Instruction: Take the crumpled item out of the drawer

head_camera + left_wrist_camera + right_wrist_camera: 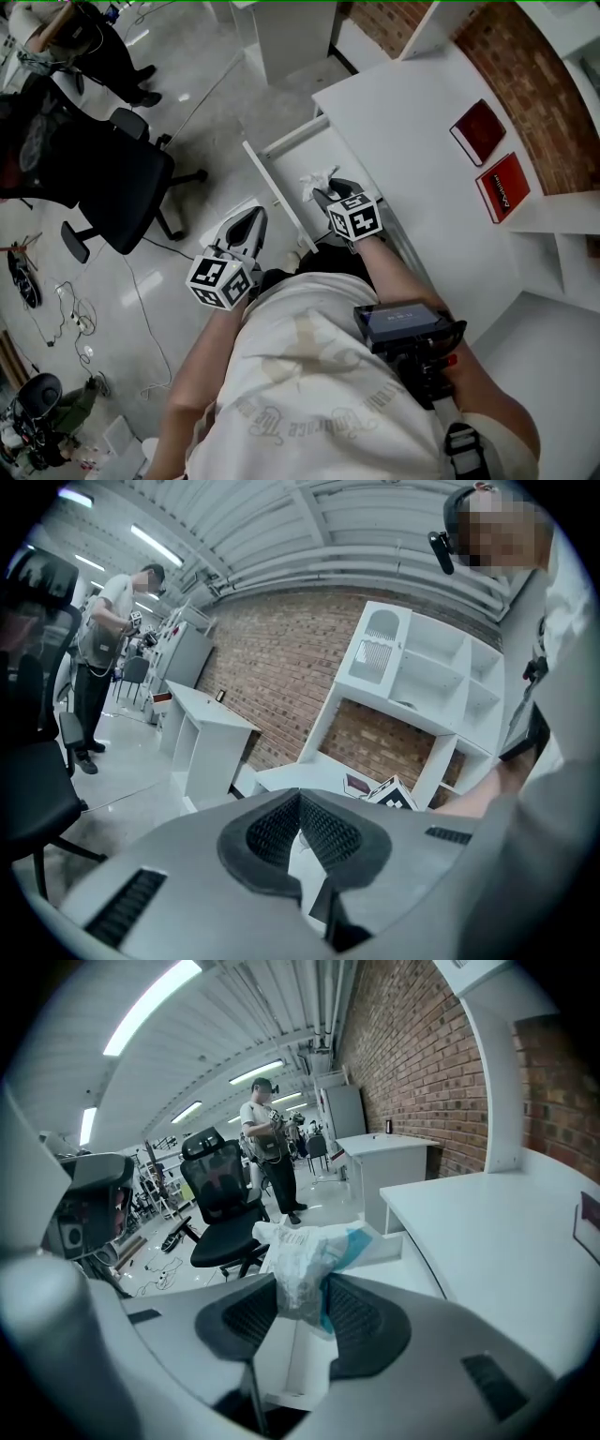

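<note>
Right gripper (300, 1299) pinches crumpled wrapper (305, 1258), seemingly above drawer (323, 150).

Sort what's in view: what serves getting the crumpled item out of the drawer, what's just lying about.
Job: crumpled white-and-blue plastic wrapper; open white drawer; right gripper, clamped on it.
Lying about: two red books on the white desk; black office chair.

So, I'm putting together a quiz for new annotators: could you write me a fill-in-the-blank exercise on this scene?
1. The crumpled white and blue wrapper is clamped in the jaws of the ____ gripper.
2. The left gripper is shut and holds ____.
3. The two flat books on the white desk are ____ in colour.
4. The white drawer stands ____.
Missing words: right; nothing; red; open.
</note>
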A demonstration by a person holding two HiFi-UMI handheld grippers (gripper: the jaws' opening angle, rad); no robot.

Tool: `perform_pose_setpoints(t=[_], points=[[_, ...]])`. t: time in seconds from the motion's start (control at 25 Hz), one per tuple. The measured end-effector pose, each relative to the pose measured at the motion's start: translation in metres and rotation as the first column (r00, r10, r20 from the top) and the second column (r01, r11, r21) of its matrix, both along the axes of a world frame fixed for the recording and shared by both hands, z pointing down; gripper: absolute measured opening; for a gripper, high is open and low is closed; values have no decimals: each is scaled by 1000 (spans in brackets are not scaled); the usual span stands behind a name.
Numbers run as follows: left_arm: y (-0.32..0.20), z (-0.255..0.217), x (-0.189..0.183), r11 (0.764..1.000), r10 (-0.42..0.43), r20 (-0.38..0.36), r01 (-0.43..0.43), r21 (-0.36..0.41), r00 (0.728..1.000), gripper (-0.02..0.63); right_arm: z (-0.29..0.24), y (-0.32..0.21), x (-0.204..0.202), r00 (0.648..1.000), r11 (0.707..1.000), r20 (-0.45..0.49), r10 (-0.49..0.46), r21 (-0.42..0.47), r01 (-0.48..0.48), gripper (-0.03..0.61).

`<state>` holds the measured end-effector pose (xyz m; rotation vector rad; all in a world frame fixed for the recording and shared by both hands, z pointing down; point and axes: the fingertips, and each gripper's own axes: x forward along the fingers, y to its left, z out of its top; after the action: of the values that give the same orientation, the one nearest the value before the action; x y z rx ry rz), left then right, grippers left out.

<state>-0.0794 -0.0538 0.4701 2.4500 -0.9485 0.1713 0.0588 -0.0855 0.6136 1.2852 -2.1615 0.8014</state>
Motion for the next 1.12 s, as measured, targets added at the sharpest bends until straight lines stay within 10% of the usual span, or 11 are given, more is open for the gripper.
perform_pose_setpoints(t=[1.12], points=[[20, -25, 20, 988, 125, 9, -125, 85, 992, 20, -111, 25, 2, 991, 971, 132, -5, 237, -26, 164]])
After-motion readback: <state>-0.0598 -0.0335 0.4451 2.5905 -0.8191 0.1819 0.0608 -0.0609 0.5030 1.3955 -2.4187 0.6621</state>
